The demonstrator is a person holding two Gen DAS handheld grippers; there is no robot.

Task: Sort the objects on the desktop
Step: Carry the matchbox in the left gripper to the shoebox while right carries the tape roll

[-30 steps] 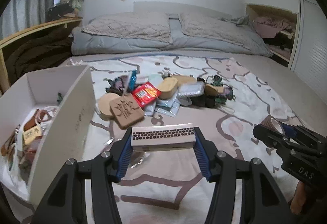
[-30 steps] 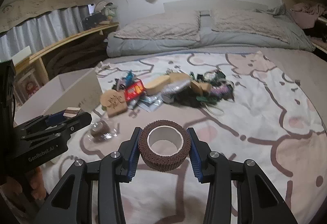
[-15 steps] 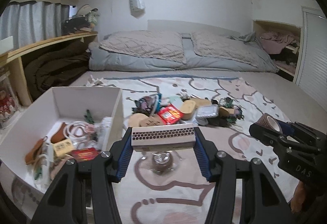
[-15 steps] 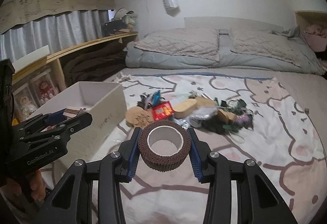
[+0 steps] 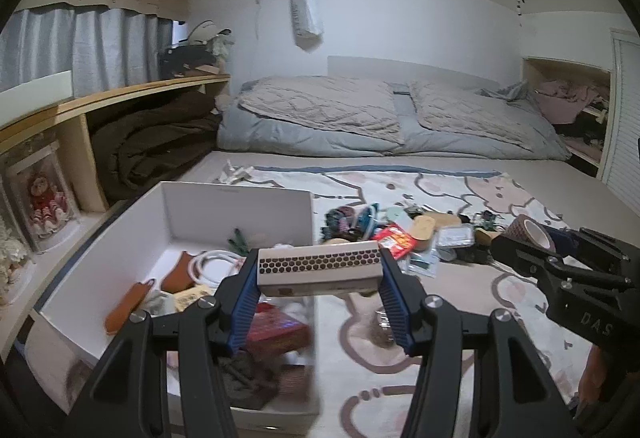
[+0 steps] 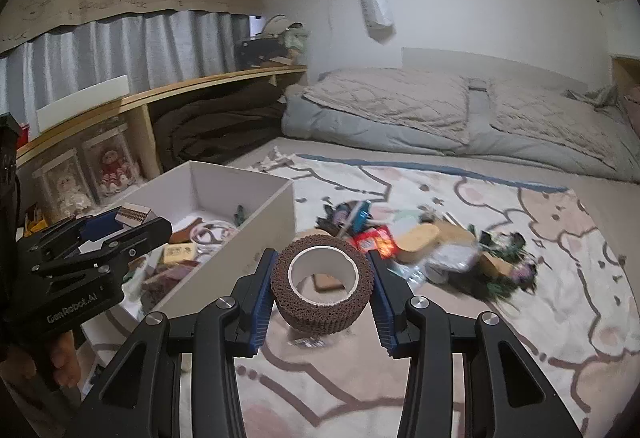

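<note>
My left gripper (image 5: 318,274) is shut on a white matchbox (image 5: 318,264) with a honeycomb striking strip, held above the right wall of the white storage box (image 5: 236,200). My right gripper (image 6: 322,290) is shut on a brown tape roll (image 6: 322,312) with a white core, held above the blanket just right of the white box (image 6: 240,258). The box holds cables, brown leather pieces and small packets. A pile of mixed small objects (image 5: 408,234) lies on the blanket; it also shows in the right wrist view (image 6: 420,242). The left gripper appears in the right wrist view (image 6: 132,216), the right gripper in the left wrist view (image 5: 528,234).
A patterned blanket (image 6: 520,278) covers the bed. Pillows and a grey duvet (image 5: 360,118) lie at the back. A wooden shelf (image 5: 112,98) with a dark blanket and doll boxes runs along the left. A small clear packet (image 5: 380,322) lies under my left gripper.
Both grippers have risen and swung left with their loads. The white box has come under my left gripper and close to the left of my right gripper. The pile looks farther away.
</note>
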